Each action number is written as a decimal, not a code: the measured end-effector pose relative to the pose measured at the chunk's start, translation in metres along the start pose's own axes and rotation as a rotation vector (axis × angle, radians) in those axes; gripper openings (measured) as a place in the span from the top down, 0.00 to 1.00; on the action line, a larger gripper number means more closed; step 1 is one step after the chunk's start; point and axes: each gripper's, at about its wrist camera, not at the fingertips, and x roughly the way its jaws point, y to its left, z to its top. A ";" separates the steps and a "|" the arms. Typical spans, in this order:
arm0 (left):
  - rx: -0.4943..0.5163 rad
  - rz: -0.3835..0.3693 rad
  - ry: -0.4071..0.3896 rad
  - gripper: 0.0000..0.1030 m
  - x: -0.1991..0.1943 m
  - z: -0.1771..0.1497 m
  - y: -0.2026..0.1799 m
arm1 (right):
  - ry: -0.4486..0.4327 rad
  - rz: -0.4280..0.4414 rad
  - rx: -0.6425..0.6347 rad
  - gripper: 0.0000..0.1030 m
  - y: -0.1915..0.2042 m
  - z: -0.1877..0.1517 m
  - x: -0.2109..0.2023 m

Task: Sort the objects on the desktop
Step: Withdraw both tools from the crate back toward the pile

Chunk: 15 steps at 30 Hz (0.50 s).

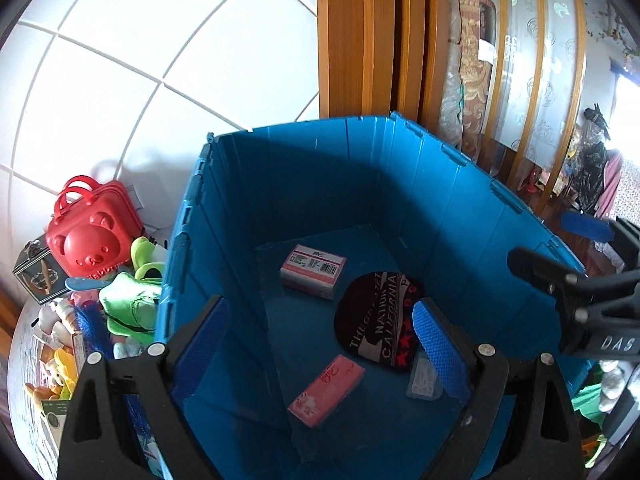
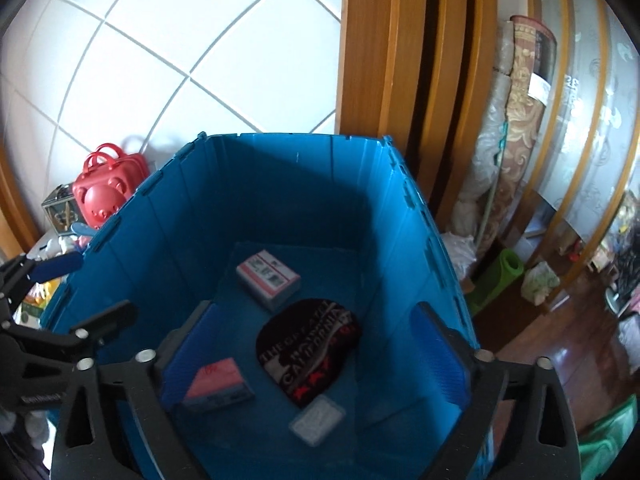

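A tall blue crate (image 1: 460,208) (image 2: 168,216) holds a black "California" beanie (image 1: 380,320) (image 2: 310,356), a pink-and-white box (image 1: 313,271) (image 2: 267,278), a flat pink box (image 1: 326,390) (image 2: 218,380) and a small clear case (image 1: 424,378) (image 2: 317,420). My left gripper (image 1: 320,336) is open and empty above the crate's opening. My right gripper (image 2: 312,344) is open and empty above it too. The right gripper shows at the right edge of the left wrist view (image 1: 568,252); the left gripper shows at the left edge of the right wrist view (image 2: 64,292).
Left of the crate, a pile on the table: a red bear-face case (image 1: 90,232) (image 2: 106,192), a green plush (image 1: 132,300), a dark patterned box (image 1: 38,276), a blue brush (image 1: 90,328) and small toys. White tiled wall behind; wooden door frame (image 1: 360,40) and rolled rug (image 1: 468,68) to the right.
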 end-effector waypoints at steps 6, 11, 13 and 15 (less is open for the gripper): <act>-0.049 0.004 -0.087 0.09 -0.030 -0.017 0.015 | -0.051 -0.011 0.016 0.01 0.006 -0.021 -0.017; -0.099 0.016 -0.150 0.06 -0.052 -0.031 0.032 | -0.136 -0.022 0.030 0.00 0.017 -0.032 -0.036; -0.114 0.021 -0.173 0.06 -0.062 -0.035 0.040 | -0.178 -0.025 0.028 0.00 0.024 -0.034 -0.043; -0.133 0.029 -0.196 0.06 -0.071 -0.041 0.048 | -0.225 -0.024 0.032 0.00 0.030 -0.038 -0.052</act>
